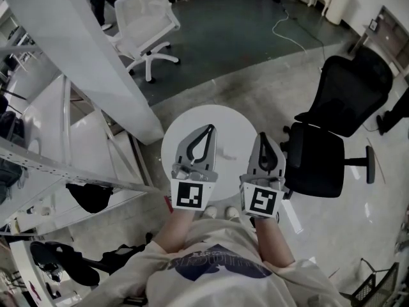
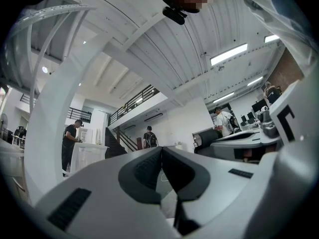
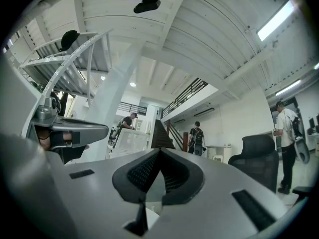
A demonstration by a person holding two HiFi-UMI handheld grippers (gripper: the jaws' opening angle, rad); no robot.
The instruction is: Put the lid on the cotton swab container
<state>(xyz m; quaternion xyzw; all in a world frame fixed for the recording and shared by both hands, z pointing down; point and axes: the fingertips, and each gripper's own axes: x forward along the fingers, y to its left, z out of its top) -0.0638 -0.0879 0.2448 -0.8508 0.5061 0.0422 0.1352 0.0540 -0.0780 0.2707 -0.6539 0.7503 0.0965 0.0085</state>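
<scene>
The left gripper (image 1: pixel 209 128) and right gripper (image 1: pixel 261 135) have smooth shells that look like matt grey plastic. The pads (image 3: pixel 143 171) inside the jaws are dark and finely ribbed. The round counter (image 1: pixel 192 117) is smooth and white, with a faint sheen. The black chair (image 1: pixel 317 162) has a dull, cloth-like seat. The pale floor (image 1: pixel 383 229) is glossy — the shirt (image 1: pixel 204 290) soft, matt cloth.

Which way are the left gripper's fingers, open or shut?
Shut. The fingers of the left gripper meet at their tips, with nothing held between them.
</scene>
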